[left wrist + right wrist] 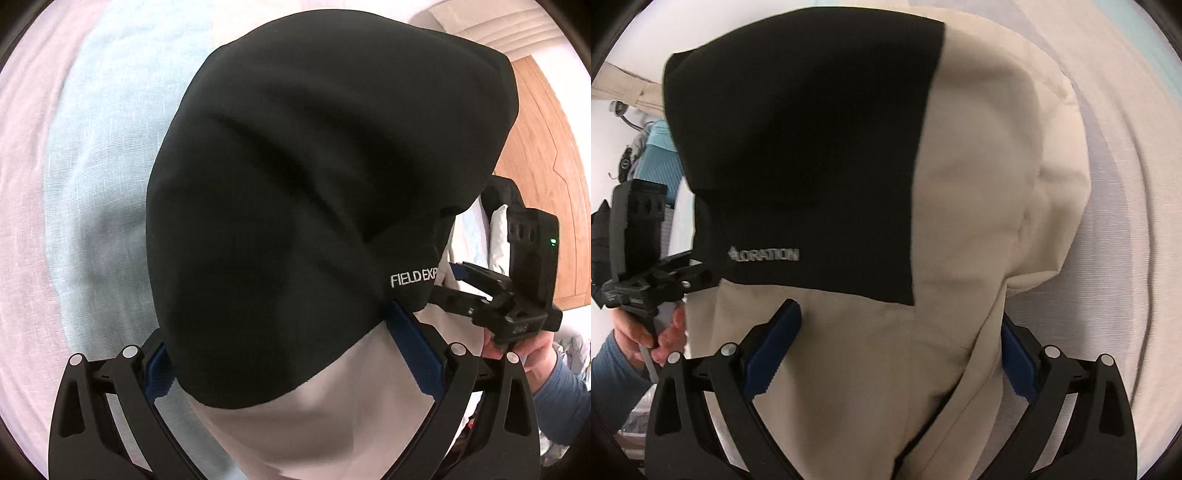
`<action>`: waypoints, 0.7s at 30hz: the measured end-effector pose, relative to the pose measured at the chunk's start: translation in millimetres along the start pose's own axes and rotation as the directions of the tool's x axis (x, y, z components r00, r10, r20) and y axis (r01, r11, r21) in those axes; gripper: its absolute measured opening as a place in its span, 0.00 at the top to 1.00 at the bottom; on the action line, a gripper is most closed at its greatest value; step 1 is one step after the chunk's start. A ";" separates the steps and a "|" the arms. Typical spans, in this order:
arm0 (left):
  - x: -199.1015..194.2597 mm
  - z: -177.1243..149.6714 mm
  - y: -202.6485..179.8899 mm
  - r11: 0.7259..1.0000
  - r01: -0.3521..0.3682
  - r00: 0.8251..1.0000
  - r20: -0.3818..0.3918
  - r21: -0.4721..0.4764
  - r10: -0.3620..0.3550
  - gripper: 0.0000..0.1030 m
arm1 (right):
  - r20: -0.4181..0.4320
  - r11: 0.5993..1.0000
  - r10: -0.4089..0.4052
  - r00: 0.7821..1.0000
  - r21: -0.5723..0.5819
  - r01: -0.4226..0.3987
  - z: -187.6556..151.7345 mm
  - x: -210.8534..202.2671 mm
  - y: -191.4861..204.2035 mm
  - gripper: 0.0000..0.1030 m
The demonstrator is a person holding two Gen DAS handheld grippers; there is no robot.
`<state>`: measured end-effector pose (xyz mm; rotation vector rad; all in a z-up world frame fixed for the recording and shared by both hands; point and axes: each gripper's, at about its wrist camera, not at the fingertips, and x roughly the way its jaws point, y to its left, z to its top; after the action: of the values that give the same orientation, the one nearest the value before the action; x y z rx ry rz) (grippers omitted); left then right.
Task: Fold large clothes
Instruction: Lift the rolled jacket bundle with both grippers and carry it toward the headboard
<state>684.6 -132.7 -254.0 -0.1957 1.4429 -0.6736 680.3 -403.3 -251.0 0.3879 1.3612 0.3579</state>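
Both grippers, left gripper (291, 354) and right gripper (897, 354), draped in, spread apart under black-and-beige garment (979, 184)

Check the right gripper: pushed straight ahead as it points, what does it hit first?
The garment. The right gripper already has the beige fabric between its fingers, with the black panel just beyond; the bed sheet lies behind, though depth is unclear.

White embroidered lettering on the garment's black panel (280, 206) reads "FIELD EXP", cut off, from the left wrist; "LORATION" from the right.
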 end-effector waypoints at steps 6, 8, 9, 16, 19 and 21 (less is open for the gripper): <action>0.5 -2.7 -2.6 1.000 -0.019 1.000 0.010 0.009 0.018 0.06 | 0.000 1.000 0.004 1.000 -0.023 -0.004 -9.9 -15.3 14.7 0.10; 4.4 -2.9 -7.8 0.999 -0.030 0.999 0.013 0.013 0.030 0.09 | -0.028 0.998 -0.046 0.999 -0.033 0.045 -6.9 -2.0 20.9 0.10; 7.2 -2.5 -11.1 0.999 -0.049 0.999 0.012 0.015 0.049 0.11 | -0.035 0.997 -0.074 0.997 -0.042 0.072 -5.1 4.3 27.7 0.10; 3.9 -5.8 -33.4 0.996 -0.084 0.996 0.022 0.037 0.083 0.50 | -0.007 0.991 -0.097 0.995 -0.090 0.096 -4.3 -0.9 46.0 0.43; -0.4 -6.4 -48.5 0.994 -0.096 0.995 0.031 0.054 0.095 0.61 | 0.012 0.992 -0.090 0.996 -0.083 0.091 -4.0 -10.0 51.7 0.51; -4.1 -5.0 -56.1 0.994 -0.091 0.995 0.037 0.057 0.089 0.65 | 0.038 0.991 -0.098 0.994 -0.089 0.101 -5.3 -16.4 59.5 0.54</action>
<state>662.6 -174.2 -222.6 -0.0955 1.3893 -0.6345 670.9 -358.0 -209.8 0.2486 1.3209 0.3274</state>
